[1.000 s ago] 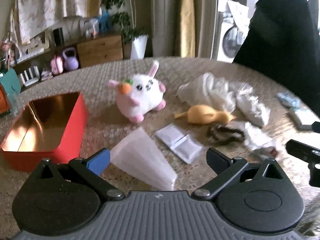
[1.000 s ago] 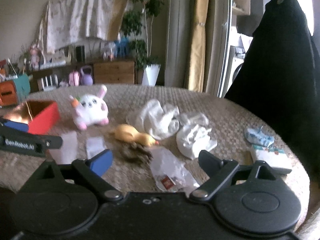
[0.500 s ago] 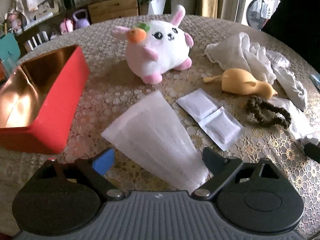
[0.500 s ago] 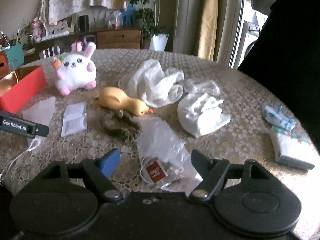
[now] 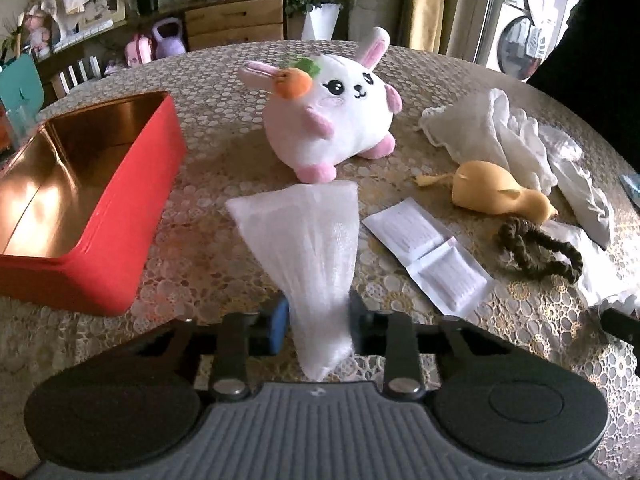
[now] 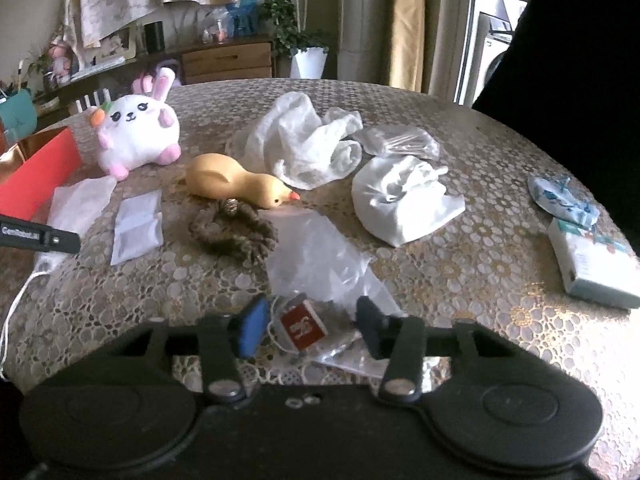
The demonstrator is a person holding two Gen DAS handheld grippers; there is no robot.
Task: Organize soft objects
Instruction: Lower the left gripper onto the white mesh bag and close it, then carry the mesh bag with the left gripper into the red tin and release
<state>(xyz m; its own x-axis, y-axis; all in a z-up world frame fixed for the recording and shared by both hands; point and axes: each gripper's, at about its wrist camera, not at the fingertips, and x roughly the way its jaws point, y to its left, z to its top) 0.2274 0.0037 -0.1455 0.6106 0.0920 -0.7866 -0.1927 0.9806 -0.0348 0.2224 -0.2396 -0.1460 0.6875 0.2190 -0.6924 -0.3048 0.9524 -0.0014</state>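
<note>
My left gripper (image 5: 318,326) is shut on the near end of a white foam pouch (image 5: 308,236) that lies on the table. My right gripper (image 6: 310,326) has its jaws half closed around a clear plastic bag (image 6: 316,256) with a red tag (image 6: 303,324); contact is not clear. A white bunny plush (image 5: 330,108) sits behind the pouch and also shows in the right wrist view (image 6: 136,136). A yellow rubber duck (image 6: 236,184), a brown scrunchie (image 6: 234,232), white cloths (image 6: 304,144) and a white drawstring bag (image 6: 404,200) lie around.
An open red tin (image 5: 80,184) with a gold inside stands at the left. A flat white sachet (image 5: 432,248) lies right of the pouch. A tissue pack (image 6: 592,268) and a blue wrapper (image 6: 560,200) lie at the table's right edge. A dark figure stands at the right.
Both grippers have moved forward and down to the table. The left jaws have closed on the foam pouch. The right jaws have narrowed around the plastic bag.
</note>
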